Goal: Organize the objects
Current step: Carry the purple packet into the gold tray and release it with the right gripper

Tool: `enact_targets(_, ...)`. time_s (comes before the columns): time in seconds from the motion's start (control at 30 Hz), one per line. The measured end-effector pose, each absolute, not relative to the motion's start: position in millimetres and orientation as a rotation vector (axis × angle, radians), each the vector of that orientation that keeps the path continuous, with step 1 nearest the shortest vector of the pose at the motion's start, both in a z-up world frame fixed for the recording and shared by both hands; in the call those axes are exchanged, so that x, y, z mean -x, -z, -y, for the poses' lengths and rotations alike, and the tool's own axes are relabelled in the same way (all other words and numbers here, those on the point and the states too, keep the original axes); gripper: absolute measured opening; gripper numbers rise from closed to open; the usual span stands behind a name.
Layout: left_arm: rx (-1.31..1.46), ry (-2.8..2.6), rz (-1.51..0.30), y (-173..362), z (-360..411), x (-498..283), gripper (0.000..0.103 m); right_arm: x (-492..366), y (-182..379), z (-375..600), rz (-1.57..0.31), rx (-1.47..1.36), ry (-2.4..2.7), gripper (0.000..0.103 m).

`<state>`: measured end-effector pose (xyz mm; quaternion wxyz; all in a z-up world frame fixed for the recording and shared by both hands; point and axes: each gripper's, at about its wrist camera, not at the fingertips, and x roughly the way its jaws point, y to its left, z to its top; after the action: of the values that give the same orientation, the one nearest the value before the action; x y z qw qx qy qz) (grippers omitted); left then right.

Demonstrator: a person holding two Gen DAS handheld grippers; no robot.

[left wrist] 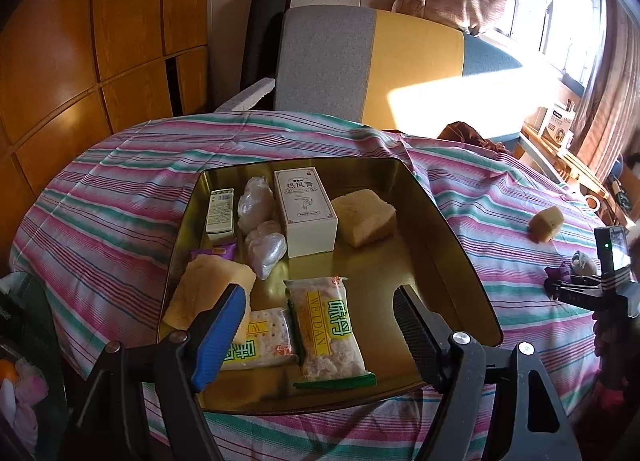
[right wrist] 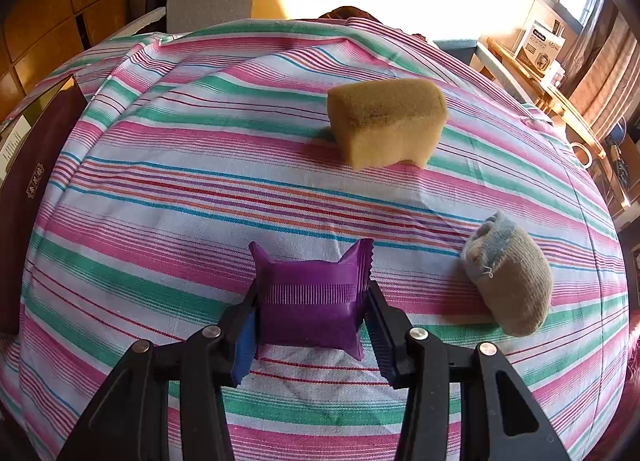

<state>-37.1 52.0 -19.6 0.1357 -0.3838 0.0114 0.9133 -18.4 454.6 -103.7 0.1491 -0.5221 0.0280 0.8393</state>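
In the left wrist view a gold tin tray (left wrist: 448, 245) on the striped cloth holds a white box (left wrist: 306, 211), a small green box (left wrist: 220, 215), two clear bags (left wrist: 260, 229), two yellow sponges (left wrist: 364, 215), and snack packets (left wrist: 330, 331). My left gripper (left wrist: 318, 301) is open and empty above the tray's near end. In the right wrist view my right gripper (right wrist: 310, 301) is shut on a purple snack packet (right wrist: 310, 301) on the cloth. A yellow sponge (right wrist: 386, 119) lies beyond it and a rolled grey sock (right wrist: 510, 277) to its right.
The dark red outer wall of the tray (right wrist: 24, 197) stands at the left of the right wrist view. A grey and yellow chair (left wrist: 372, 61) stands behind the table. A wooden shelf with boxes (left wrist: 556, 129) and a sunlit window are at the right.
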Motion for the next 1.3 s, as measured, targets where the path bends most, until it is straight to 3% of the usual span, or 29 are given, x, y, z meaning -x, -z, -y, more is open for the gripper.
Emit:
enact_targets(0.1,1.106,-2.647,-0.017,17.8,-45.9,36.8,0.077,20.3,102.5,-452.4,-0.097,1.502,-2.378,0.047)
enact_targets(0.17,1.102,-2.646,-0.003,16.6,-40.9,36.0,0.077,20.8,100.8,-449.3,-0.11,1.5,-2.363,0.04)
enact_targets(0.53,1.136,-2.688,0.077,21.4,4.6,31.0,0.077,36.6,66.9,-390.7,-0.154,1.46,-2.522,0.04)
enact_targets(0.83,1.137,-2.701,0.129,21.1,19.7,30.0,0.077,62.9,15.6,-271.4,-0.048,1.42,-2.847,0.04)
enact_targets(1.2,1.157,-2.71,0.175,28.2,41.4,29.2,0.078,124.5,50.2,-173.1,0.093,1.656,-2.86,0.043)
enact_targets(1.3,1.18,-2.709,0.199,33.0,46.7,30.9,0.078,144.3,68.8,-164.1,0.108,1.756,-2.794,0.051)
